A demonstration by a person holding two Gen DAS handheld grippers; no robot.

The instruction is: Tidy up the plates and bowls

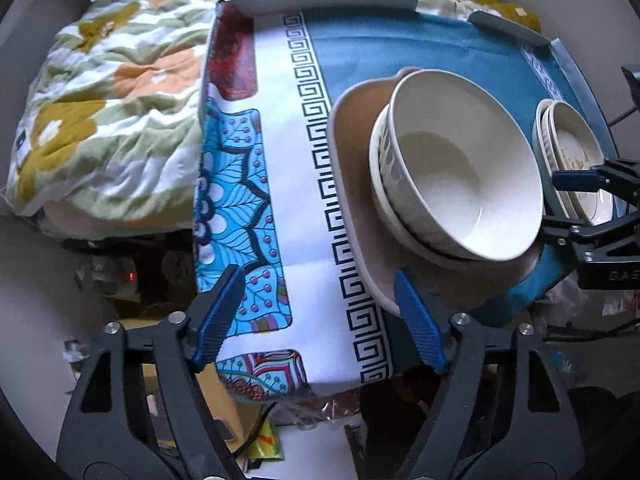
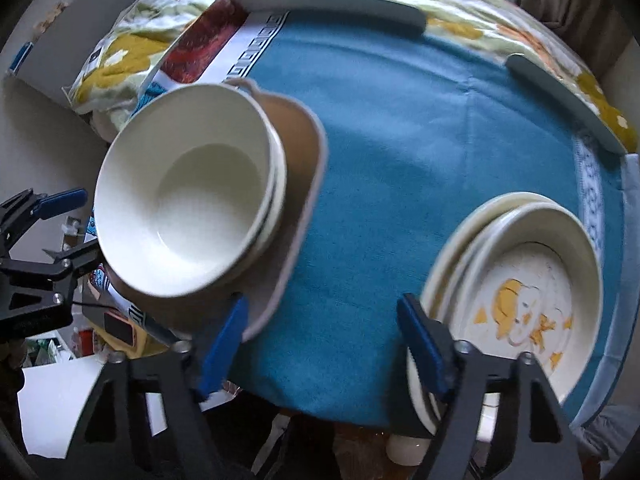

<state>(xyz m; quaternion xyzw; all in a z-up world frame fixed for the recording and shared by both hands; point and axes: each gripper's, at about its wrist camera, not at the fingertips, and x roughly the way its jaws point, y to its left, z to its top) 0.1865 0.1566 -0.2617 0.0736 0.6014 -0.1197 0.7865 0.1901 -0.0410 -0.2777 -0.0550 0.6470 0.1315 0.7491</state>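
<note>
Fingers [image 1: 216,316] of the left gripper [image 1: 320,316] stand wide apart and hold nothing; they hang at the bottom of the left view, over the near edge of the desk [image 1: 304,200]. The right gripper [image 2: 324,344] is likewise spread wide and empty, low centre in its own view, with one finger just beside the plates.

Location of items: two bowls [image 2: 180,208], nested one inside the other, sit on a tan tray [image 2: 300,168] at the left of the right view. The stack rests tilted, not level. At lower right of that view two plates [image 2: 520,300] lie stacked, the top one bearing a yellow print. The two piles stand well apart on the blue cloth [image 2: 400,140].

Count: bowls, two; plates, two, though a third beneath cannot be ruled out, as the rims blur at the frame edge; tray, one.

Progress, as a judgement: sorting appears largely complete, like stacked with like. Remaining work is probably squaring the tilted bowl stack or shifting a pile to its final place. A floral quilt [image 1: 112,92] lies beyond the desk, upper left of the left view.
</note>
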